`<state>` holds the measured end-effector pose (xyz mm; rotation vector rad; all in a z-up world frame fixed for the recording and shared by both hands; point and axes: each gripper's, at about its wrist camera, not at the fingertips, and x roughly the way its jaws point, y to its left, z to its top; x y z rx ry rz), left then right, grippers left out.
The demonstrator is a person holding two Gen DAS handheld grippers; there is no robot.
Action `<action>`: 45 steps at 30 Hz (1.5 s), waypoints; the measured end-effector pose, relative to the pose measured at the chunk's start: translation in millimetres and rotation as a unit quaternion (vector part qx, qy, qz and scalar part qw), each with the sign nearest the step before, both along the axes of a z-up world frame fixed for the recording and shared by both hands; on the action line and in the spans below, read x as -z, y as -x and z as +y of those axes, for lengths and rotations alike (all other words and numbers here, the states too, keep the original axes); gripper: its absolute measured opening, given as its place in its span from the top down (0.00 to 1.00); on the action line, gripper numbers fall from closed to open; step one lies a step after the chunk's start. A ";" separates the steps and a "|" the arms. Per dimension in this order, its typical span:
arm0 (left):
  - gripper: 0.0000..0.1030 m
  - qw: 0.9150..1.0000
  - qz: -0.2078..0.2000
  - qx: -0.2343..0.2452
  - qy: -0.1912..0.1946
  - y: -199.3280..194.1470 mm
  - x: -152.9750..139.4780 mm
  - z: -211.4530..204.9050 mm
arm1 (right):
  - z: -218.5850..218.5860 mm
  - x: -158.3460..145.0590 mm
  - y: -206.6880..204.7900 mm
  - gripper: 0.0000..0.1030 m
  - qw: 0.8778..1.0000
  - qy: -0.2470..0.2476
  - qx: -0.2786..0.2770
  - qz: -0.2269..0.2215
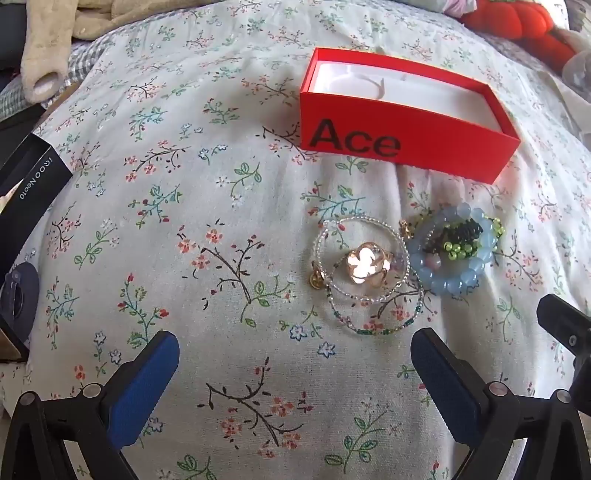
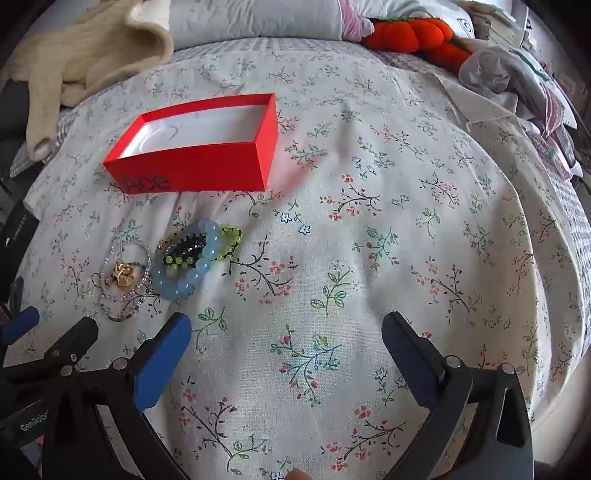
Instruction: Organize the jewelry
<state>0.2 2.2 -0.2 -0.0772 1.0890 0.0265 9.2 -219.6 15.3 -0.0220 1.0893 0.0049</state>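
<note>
Floral sheet; beaded bracelets clustered, tangled.

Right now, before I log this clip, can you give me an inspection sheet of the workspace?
Surface: floral bedsheet, rumpled, covering a bed.
Job's things: open red box marked Ace, white lining, nothing seen inside; blue bead bracelet with green and black beads piled on it; clear bead bracelets around a gold clover charm; all lying on the sheet in front of the box.
Clutter: black phone box at the left edge.
Grippers: left gripper and right gripper open, fingers holding nothing.
Cables: nothing seen.
Surroundings: cream garment, orange plush, pillows.
</note>
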 end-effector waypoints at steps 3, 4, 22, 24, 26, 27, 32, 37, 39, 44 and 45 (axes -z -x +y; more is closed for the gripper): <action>0.00 1.000 0.000 0.000 -0.008 -1.0 -2.2 -1.7 | -0.4 -0.9 0.1 0.00 1.000 0.002 0.000 -0.001; 0.00 1.000 -0.001 0.000 -0.008 -1.4 -2.6 -1.0 | -0.6 -1.1 0.1 0.00 1.000 0.002 0.001 -0.001; 0.00 1.000 -0.005 -0.002 -0.015 -3.0 -10.2 -11.4 | 2.4 -2.4 1.5 0.00 1.000 -0.001 0.002 -0.003; 0.00 1.000 -0.005 -0.002 -0.015 -4.5 -11.8 -13.1 | 1.8 -2.3 1.2 0.00 1.000 -0.002 0.001 -0.003; 0.00 1.000 -0.006 -0.001 -0.013 -1.8 -12.9 -11.3 | 1.5 -2.3 1.1 0.00 1.000 -0.002 0.001 -0.003; 0.00 1.000 -0.006 -0.001 -0.013 -2.3 -13.7 -11.9 | 1.5 -2.4 1.2 0.00 1.000 -0.002 0.002 -0.003; 0.00 1.000 -0.007 -0.001 -0.013 -1.3 -12.6 -11.4 | 0.5 -2.1 0.7 0.00 1.000 -0.002 0.001 -0.003; 0.00 1.000 -0.008 -0.001 -0.013 -1.2 -12.5 -11.7 | 2.1 -3.4 1.3 0.00 1.000 -0.002 0.000 -0.002; 0.00 1.000 -0.008 -0.001 -0.013 -1.4 -13.0 -12.1 | 1.7 -3.1 1.0 0.00 1.000 -0.002 0.000 -0.002; 0.00 1.000 -0.008 -0.002 -0.014 -4.5 -15.9 -13.1 | 3.5 -4.9 -0.1 0.00 1.000 -0.004 0.001 -0.002; 0.00 1.000 -0.008 -0.003 -0.013 -5.4 -16.5 -13.1 | 2.9 -4.7 -0.1 0.00 1.000 -0.004 0.001 -0.002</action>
